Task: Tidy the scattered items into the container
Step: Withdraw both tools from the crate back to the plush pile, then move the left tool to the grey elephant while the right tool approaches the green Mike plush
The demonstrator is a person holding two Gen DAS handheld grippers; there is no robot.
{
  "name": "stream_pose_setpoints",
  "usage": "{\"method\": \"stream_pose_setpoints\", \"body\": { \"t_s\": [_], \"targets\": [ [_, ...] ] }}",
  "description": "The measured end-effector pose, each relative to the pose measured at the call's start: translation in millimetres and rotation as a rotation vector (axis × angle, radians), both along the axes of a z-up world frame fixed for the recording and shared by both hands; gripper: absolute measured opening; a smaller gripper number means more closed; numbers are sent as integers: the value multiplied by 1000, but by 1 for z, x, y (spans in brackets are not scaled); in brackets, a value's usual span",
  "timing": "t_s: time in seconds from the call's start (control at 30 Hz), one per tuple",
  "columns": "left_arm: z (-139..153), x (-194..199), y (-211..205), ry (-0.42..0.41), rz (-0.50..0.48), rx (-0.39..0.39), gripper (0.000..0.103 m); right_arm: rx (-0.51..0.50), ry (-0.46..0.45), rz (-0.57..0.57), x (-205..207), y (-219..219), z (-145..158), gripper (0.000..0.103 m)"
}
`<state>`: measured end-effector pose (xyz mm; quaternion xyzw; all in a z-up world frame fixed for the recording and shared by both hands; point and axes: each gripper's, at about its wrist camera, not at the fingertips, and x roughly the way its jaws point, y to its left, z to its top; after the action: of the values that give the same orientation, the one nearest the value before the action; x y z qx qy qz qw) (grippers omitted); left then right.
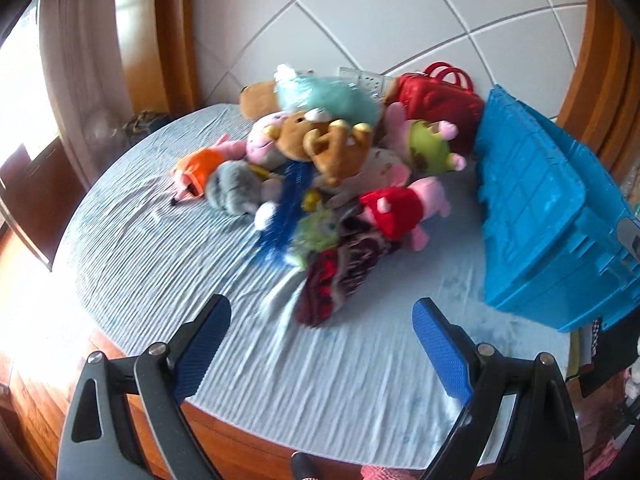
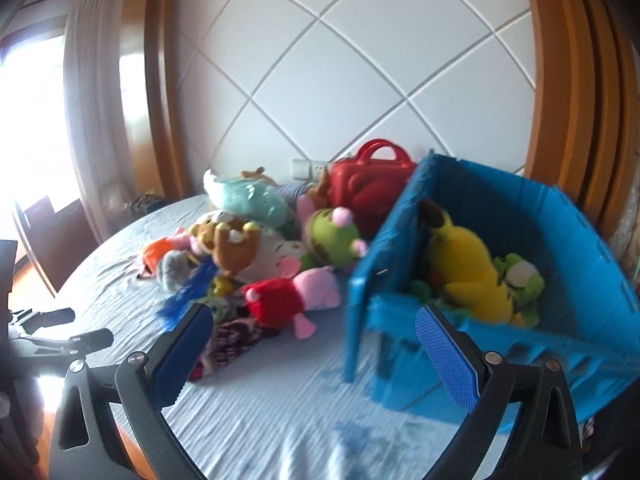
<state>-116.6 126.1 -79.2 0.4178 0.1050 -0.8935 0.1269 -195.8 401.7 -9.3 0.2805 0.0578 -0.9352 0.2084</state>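
A: How did the left gripper stand?

B: Its jaws were spread wide and held nothing. The blue pads hung above the striped bedsheet. Just ahead of the fingertips lay a dark red patterned cloth, and beyond that the heap of plush toys. A pink pig in a red dress lay at the heap's near right edge, a brown bear sat on top, and an orange fox lay far to the left. The blue crate stood to the gripper's right, apart from the heap.

A: And the right gripper?

B: It was equally wide open and empty. Its right finger reached in front of the crate's near wall, and its left finger overlapped the patterned cloth. Inside the crate, ahead and to the right, lay a yellow plush with a green frog against it. The pig lay ahead and left, between the fingers, just beside the crate. Farther off, a red handbag stood against the white quilted headboard.

A: Was the left gripper visible from there?

B: Yes, far to the left, low over the sheet.
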Motion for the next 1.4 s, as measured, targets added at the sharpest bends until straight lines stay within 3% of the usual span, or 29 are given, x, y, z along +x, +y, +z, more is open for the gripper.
{"method": "stream_pose_setpoints", "body": {
  "t_s": [0.17,0.4,0.77,0.93,1.2,1.4],
  "targets": [
    [-24,22,-41,-34,23,-4,93,10,-55,6,20,-39,-22,103],
    [-52,24,-62,-65,31,47,93,43,-127,41,22,-78,-47,103],
    [-75,-40,-65,-149,29,34,93,54,-246,83,-43,-103,-91,103],
    [-77,-69,-90,-178,85,16,93,68,-300,122,-76,-114,-115,103],
    [-82,-82,-135,-218,177,1,93,41,-371,168,-120,-143,-140,103],
    [-86,-98,-175,-225,155,-10,93,49,-423,167,-131,-176,-156,103]
  ]
}}
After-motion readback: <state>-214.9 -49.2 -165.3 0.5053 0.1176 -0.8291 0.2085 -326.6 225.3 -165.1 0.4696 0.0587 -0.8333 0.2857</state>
